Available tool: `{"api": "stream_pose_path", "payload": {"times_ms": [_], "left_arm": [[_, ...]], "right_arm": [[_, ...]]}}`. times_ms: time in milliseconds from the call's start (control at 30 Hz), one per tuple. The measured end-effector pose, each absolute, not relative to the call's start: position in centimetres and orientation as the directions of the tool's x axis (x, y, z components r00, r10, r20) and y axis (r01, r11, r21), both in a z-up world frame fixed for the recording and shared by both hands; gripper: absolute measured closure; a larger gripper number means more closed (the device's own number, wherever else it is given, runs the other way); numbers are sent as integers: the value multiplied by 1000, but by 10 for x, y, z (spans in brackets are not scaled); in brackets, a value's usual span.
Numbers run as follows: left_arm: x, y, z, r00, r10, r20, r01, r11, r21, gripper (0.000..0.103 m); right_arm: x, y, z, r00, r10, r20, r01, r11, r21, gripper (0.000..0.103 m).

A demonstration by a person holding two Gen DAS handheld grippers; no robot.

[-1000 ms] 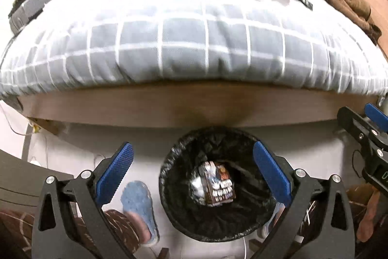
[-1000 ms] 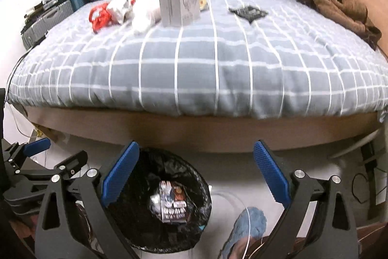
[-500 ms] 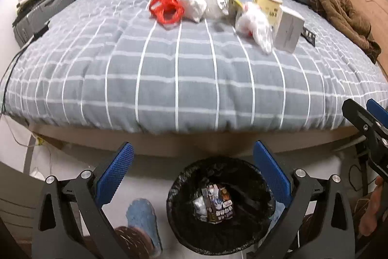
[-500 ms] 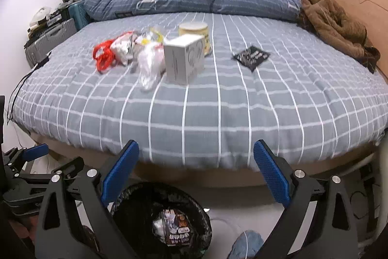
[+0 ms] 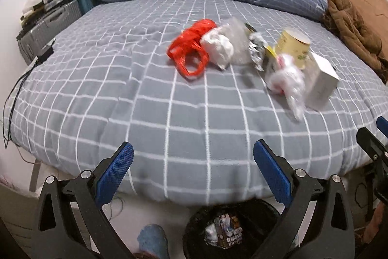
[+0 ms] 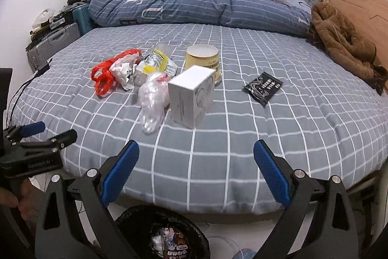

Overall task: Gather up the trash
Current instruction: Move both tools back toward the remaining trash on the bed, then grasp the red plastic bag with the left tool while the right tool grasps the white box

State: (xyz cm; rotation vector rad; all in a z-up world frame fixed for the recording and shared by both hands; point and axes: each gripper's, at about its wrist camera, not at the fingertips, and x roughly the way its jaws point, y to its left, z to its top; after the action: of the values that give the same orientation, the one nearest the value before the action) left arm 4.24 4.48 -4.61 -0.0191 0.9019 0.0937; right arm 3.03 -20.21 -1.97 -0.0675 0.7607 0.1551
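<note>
Now both grippers, left gripper (image 5: pixel 193 172) and right gripper (image 6: pixel 196 170), have risen from the bin (image 6: pixel 135 220) (jaws spread, empty) toward the bed's (image 5: pixel 121 89) litter.

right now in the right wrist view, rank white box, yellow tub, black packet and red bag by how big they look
1. white box, though it lies nearest
2. yellow tub and red bag, too close to split
3. black packet
</note>
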Motion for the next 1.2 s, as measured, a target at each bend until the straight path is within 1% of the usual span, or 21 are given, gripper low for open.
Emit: {"api": "stream_pose_path", "payload": {"times_ms": [533,867,1133,1200], "left_arm": [[142,68,-43,633,91,-769,-105,994,31,6],[210,78,-32,645,76,-760,-120,993,-3,6],[261,78,-37,622,67,-780,-110,994,-3,7],[269,79,-40,616,59,-786,-105,994,-8,8]], "right_arm": [[106,-186,-21,714,113,-691,-159,987,-3,12],[135,-185,-25,700,118,-704,-140,990,26,12],[142,-179,-31,681,141,-718,-152,987,50,20],[144,-177,-34,674,146,-725,-155,986,55,27]]}}
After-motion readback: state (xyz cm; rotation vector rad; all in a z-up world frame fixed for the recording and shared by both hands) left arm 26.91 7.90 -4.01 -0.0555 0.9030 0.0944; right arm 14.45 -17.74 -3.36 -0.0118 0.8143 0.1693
